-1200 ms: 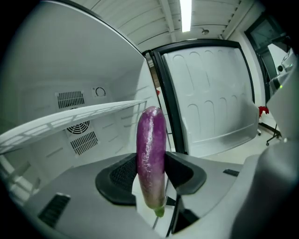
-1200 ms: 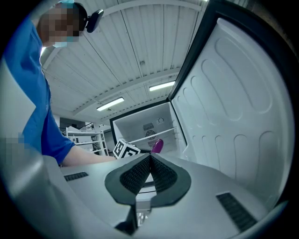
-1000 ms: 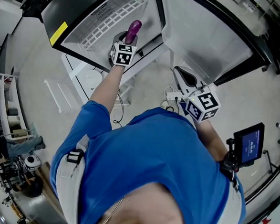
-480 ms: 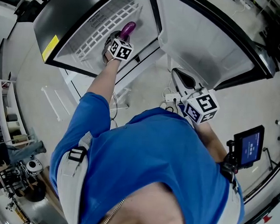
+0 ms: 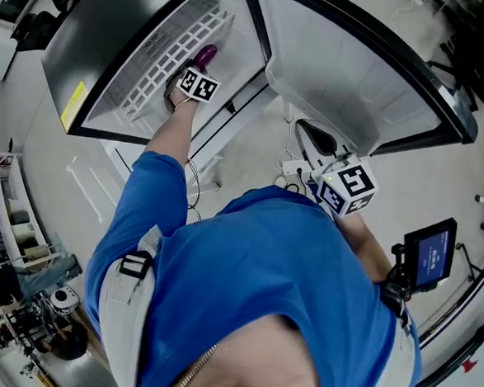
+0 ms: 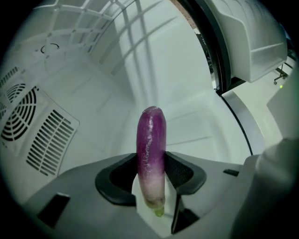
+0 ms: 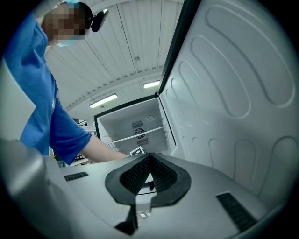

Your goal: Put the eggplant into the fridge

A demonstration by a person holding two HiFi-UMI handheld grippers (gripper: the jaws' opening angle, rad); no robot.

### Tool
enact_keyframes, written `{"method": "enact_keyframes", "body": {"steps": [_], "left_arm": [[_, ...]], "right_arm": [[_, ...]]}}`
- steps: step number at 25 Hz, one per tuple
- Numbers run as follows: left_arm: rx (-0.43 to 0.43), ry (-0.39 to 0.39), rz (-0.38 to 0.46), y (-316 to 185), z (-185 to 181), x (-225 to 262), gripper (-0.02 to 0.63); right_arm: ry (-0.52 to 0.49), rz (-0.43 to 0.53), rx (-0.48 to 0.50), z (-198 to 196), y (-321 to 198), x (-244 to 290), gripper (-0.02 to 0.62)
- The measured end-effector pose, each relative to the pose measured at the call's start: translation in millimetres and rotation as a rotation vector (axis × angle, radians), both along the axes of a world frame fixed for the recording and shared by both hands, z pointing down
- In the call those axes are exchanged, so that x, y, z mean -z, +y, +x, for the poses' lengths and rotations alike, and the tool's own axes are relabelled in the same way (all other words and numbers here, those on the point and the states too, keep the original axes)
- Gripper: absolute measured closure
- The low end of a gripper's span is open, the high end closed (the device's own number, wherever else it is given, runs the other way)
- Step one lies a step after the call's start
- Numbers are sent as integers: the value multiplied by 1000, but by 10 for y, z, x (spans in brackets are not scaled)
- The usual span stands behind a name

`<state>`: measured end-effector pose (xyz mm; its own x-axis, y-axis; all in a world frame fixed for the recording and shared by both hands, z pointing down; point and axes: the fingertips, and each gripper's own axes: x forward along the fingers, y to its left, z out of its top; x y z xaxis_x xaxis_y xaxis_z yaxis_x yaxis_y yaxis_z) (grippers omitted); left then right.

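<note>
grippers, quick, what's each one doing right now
Left gripper: closed on the eggplant, inside the fridge.
Right gripper: closed, holding nothing.

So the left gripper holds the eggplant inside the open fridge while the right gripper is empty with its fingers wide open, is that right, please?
Not quite: the right gripper view shows the right gripper with its fingers shut, though empty. The left gripper does hold the eggplant inside the open fridge.
</note>
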<state>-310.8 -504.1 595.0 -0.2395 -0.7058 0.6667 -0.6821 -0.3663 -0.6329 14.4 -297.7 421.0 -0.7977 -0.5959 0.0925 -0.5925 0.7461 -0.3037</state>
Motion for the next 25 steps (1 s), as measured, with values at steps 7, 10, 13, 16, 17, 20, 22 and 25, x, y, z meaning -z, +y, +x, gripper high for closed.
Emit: {"method": "enact_keyframes", "body": {"steps": [7, 10, 13, 16, 17, 20, 22, 25], "left_arm": [[26, -23, -44, -79, -168, -162, 419], [28, -34, -51, -141, -199, -180, 419], [22, -40, -57, -189, -201, -167, 419], [22, -35, -61, -188, -214, -166, 419], [24, -30, -61, -186, -219, -165, 419], [30, -11, -59, -191, -227, -170, 419], [29, 1, -60, -192, -231, -176, 419], [27, 16, -62, -189, -240, -185, 419]], "right_arm": [[18, -10, -28, 50, -59, -20, 594], [25, -14, -36, 79, -86, -37, 594], [30, -17, -42, 98, -83, -46, 594], [34, -19, -44, 105, -62, -48, 594], [35, -18, -46, 110, -56, -45, 594], [37, -17, -52, 131, -50, -45, 594], [39, -16, -54, 140, -44, -48, 594], [40, -16, -59, 151, -40, -51, 594]]}}
